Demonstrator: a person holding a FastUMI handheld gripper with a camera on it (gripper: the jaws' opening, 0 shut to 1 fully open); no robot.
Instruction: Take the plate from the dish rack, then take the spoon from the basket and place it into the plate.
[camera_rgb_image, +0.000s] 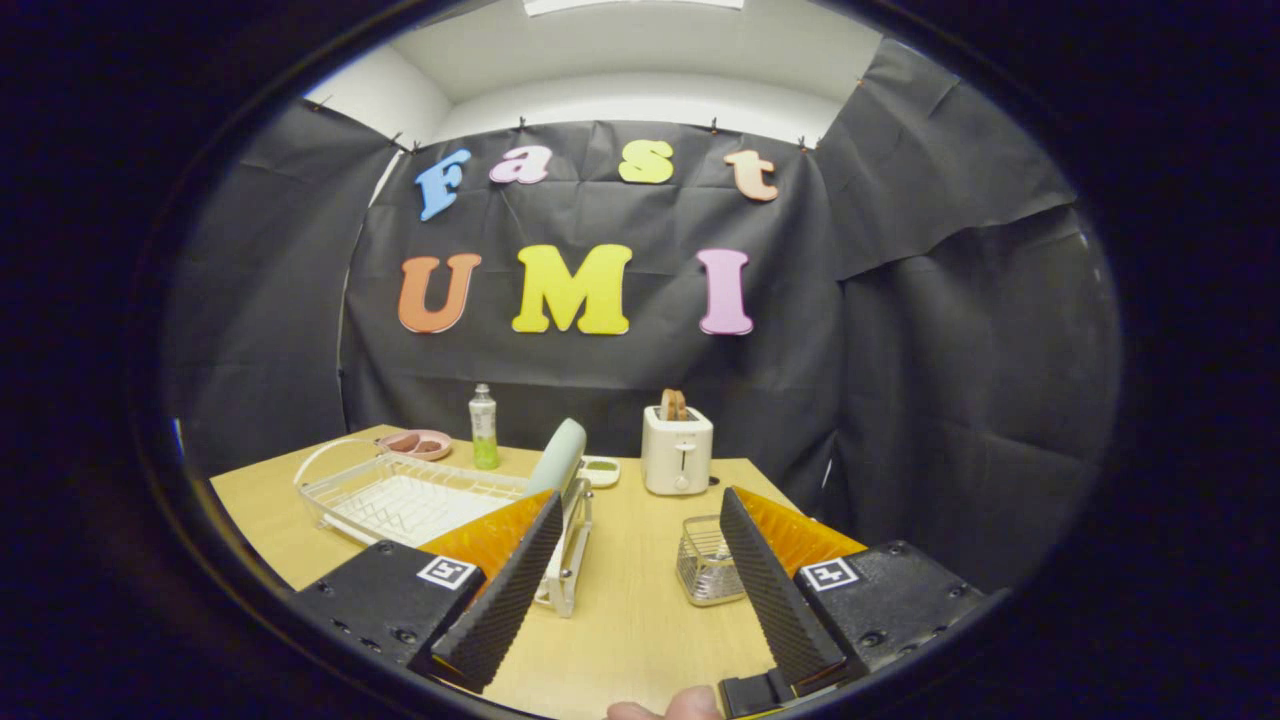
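**Hand-held gripper spread wide, plate ahead and to the left**

Hand-held gripper (640, 590) hangs over the near part of the desk with its two ribbed fingers well apart and nothing between them but bare desk top. The pale green plate (557, 456) stands on edge at the right end of the dish rack (400, 497), just beyond the tip of the left finger (505, 590) and a little inside it. Its rim faces the gripper, so its flat faces look left and right and its long axis runs nearly upright, tilted slightly rightward at the top. My judgement is that the coming move needs a short push forward and leftward, with the fingers straddling that thin rim.

The wire basket (706, 560) sits on the desk just ahead of the right finger (775, 585), partly hidden by it; I cannot make out the spoon inside it. Between rack and basket lies an open strip of desk (640, 520), fair room for setting the plate down.

Farther back stand a white toaster (677, 450), a small white device (600, 470) beside the plate, a green bottle (484, 428) and a pink dish (418, 443) near the far left edge. A fingertip (690, 704) shows at the gripper's base.
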